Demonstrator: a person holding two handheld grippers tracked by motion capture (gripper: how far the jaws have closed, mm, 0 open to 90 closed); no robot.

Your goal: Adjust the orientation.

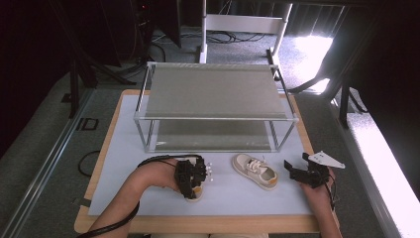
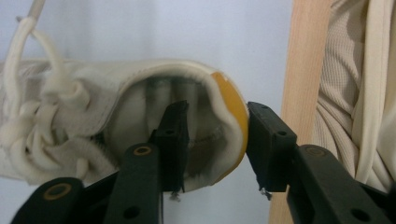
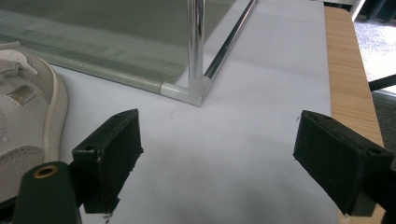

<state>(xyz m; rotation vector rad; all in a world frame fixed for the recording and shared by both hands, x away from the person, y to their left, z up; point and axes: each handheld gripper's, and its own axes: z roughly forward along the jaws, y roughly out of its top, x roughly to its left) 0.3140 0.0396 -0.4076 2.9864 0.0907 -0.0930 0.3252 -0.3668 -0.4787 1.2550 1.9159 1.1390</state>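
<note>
A cream shoe with an orange heel tab (image 2: 107, 102) lies on the white mat, and its toe end pokes out under my left gripper (image 1: 190, 181). In the left gripper view my left gripper (image 2: 217, 116) straddles the heel: one jaw is inside the shoe's opening, the other outside against the orange tab. A gap shows between the inner jaw and the heel lining, so the jaws stand open around the heel. The second cream shoe (image 1: 255, 171) lies to the right, its side visible as well (image 3: 28, 121). My right gripper (image 1: 296, 161) (image 3: 217, 140) hovers wide open over bare mat, nothing between its jaws.
A two-shelf metal rack (image 1: 213, 118) stands at the back of the mat, its near right post (image 3: 196, 56) just ahead of my right gripper. The white mat (image 1: 148, 198) covers the wooden table (image 1: 99, 163). The table's front edge (image 2: 303, 70) runs close beside the left shoe's heel.
</note>
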